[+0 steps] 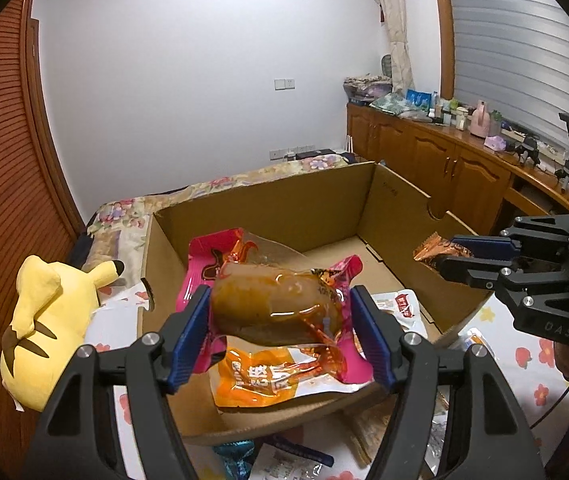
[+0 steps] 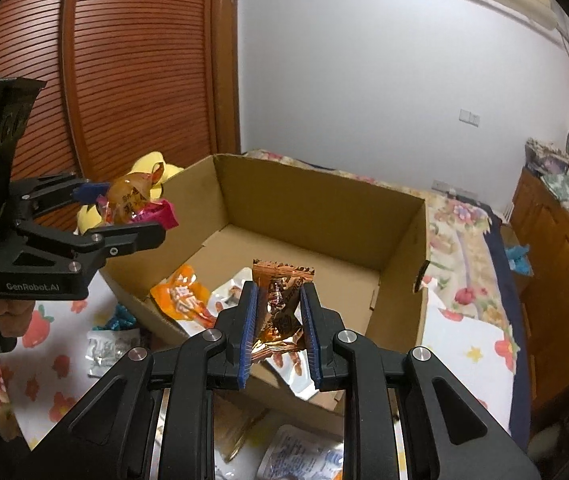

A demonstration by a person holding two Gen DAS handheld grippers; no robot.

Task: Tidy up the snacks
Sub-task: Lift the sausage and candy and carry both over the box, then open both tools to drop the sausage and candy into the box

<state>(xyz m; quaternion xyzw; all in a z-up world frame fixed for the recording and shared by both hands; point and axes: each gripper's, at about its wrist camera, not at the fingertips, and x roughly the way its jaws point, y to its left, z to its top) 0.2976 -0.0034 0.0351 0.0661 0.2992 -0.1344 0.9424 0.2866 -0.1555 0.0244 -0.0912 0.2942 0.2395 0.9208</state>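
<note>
My left gripper [image 1: 280,300] is shut on a pink-and-clear snack pack [image 1: 276,308] with a brown sausage-like piece inside, held above the near end of an open cardboard box [image 1: 284,204]. It also shows in the right wrist view [image 2: 132,204]. My right gripper [image 2: 278,300] is shut on a small copper-brown snack packet [image 2: 282,300], held over the box's [image 2: 324,200] near edge; it shows in the left wrist view [image 1: 436,250]. An orange snack pack [image 1: 268,380] lies inside the box, also in the right wrist view [image 2: 182,294].
A yellow Pikachu plush [image 1: 44,320] lies left of the box on the flowered bedsheet [image 2: 472,344]. Several loose snack packs [image 2: 104,344] lie on the sheet in front of the box. A wooden cabinet [image 1: 444,160] with clutter stands at the right, a wardrobe [image 2: 124,60] at the left.
</note>
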